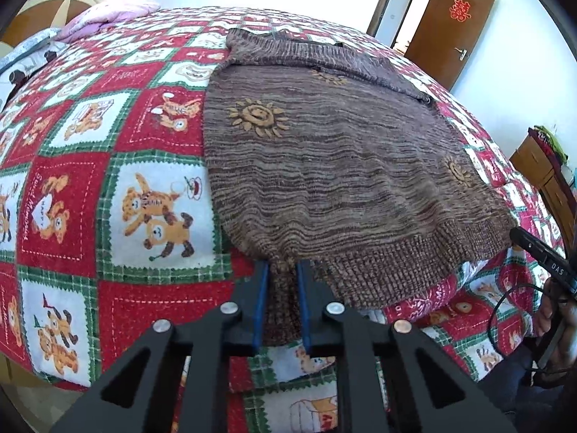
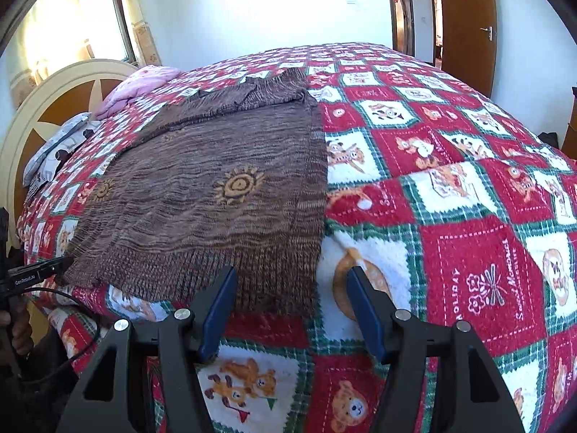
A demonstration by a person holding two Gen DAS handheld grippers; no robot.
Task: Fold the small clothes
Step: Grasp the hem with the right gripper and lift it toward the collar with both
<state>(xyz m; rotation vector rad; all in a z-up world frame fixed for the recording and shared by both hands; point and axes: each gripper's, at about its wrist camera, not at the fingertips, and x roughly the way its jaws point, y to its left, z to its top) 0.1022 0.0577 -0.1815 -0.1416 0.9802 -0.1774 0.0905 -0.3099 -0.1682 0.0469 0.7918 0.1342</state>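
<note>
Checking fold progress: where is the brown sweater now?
The brown sweater lies flat on the checked quilt; the left gripper pinches its near hem corner, the right gripper open beside the other.

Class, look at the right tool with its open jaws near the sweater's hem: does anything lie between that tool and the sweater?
Nothing visible does. The right tool is open, right at the near corner of the brown sweater, with only the patterned quilt beneath. The left tool is shut on the hem's other corner.
</note>
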